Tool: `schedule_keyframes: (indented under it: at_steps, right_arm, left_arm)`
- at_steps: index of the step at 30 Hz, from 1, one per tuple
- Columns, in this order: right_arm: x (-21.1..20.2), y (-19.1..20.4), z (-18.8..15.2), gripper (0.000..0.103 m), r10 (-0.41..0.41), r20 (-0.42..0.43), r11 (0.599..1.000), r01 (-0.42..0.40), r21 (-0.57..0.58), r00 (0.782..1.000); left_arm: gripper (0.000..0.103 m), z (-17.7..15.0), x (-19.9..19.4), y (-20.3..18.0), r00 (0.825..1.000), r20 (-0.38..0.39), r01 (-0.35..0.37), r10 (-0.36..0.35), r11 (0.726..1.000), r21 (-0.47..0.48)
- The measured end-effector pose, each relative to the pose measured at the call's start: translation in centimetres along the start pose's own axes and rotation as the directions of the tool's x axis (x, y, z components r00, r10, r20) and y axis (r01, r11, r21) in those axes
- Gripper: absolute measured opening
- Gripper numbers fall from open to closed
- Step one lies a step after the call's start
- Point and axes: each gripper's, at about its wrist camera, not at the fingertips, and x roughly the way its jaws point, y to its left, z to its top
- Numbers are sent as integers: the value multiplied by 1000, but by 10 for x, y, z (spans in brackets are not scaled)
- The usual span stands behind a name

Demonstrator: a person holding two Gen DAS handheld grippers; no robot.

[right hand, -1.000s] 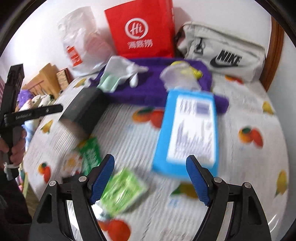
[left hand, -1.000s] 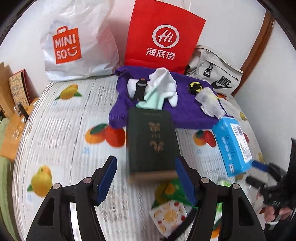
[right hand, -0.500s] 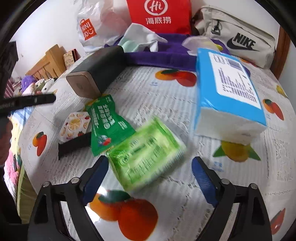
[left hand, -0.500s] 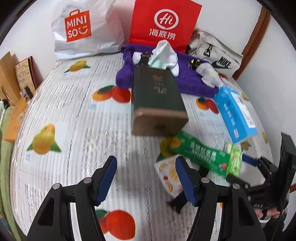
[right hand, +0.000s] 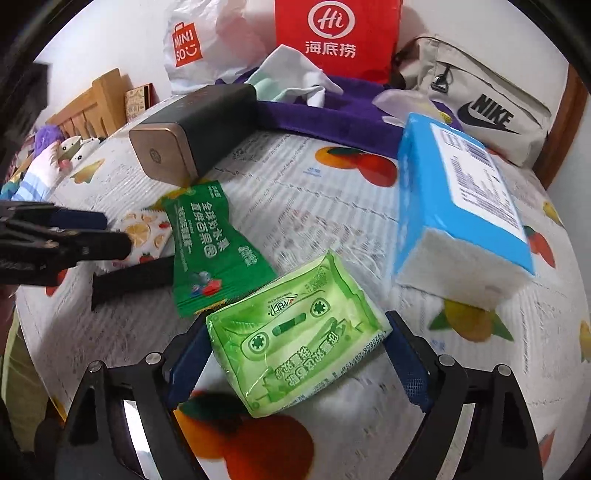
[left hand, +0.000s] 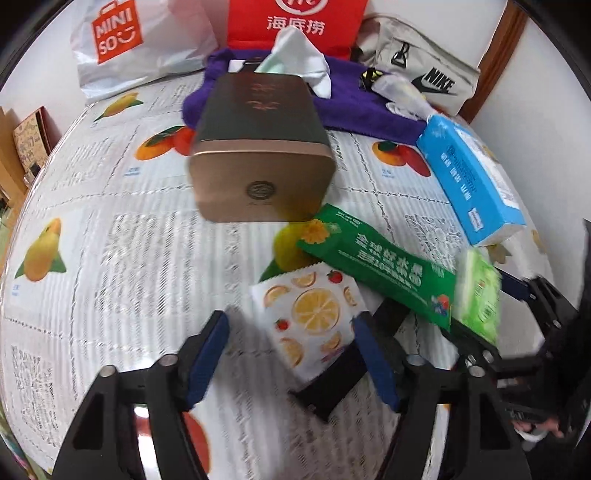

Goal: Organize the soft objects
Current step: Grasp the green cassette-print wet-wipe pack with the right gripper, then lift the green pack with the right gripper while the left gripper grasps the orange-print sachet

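My left gripper [left hand: 290, 354] is open around a white lemon-print packet [left hand: 310, 317], which lies on a black bar. My right gripper [right hand: 295, 363] is open around a light green tissue pack [right hand: 295, 343], fingers beside it on both sides. A dark green snack packet [right hand: 210, 247] lies between the two; it also shows in the left wrist view [left hand: 376, 269]. A blue tissue pack [right hand: 461, 206] lies to the right. A purple towel [left hand: 354, 107] with white cloths [left hand: 299, 55] is at the back.
A dark green and gold tin [left hand: 258, 147] lies mid-table on the fruit-print cloth [left hand: 110, 240]. A red paper bag [left hand: 295, 22], a white Miniso bag [left hand: 129, 40] and a beige Nike bag [left hand: 424, 77] stand against the wall. Wooden furniture [right hand: 92, 103] is at left.
Both grippers have moved forward and down. The left now straddles the lemon-print packet; the right now straddles the light green tissue pack.
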Motion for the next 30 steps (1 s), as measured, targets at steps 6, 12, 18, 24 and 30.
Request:
schedule_keyframes:
  at_steps: [6,12,18,24,30]
  right_arm:
    - [-17,-18,-20,88,-45,-18,999,45,-7,999]
    - [-23,-48,-35,88,-64,-36,996,66,60,997]
    - [-22,-61,-40,88,-50,-30,994,53,98,998]
    - [-21,-60,-39,88,-42,-22,996,44,82,999]
    - [-21,-61,-42,88,-36,-13,996,37,80,999]
  left_arm:
    - [78,10,16,-23,993,7,-120,119,992,33]
    - [81,12,13,-13,985,8,-172,172,984,42]
    - [79,1,0,6,987,-33,-156,156,988,-12]
    - [79,-26,-8,13,994,-35,-107,108,994,18]
    - [83,-45,-13,5,996,2,-89,90,986,139]
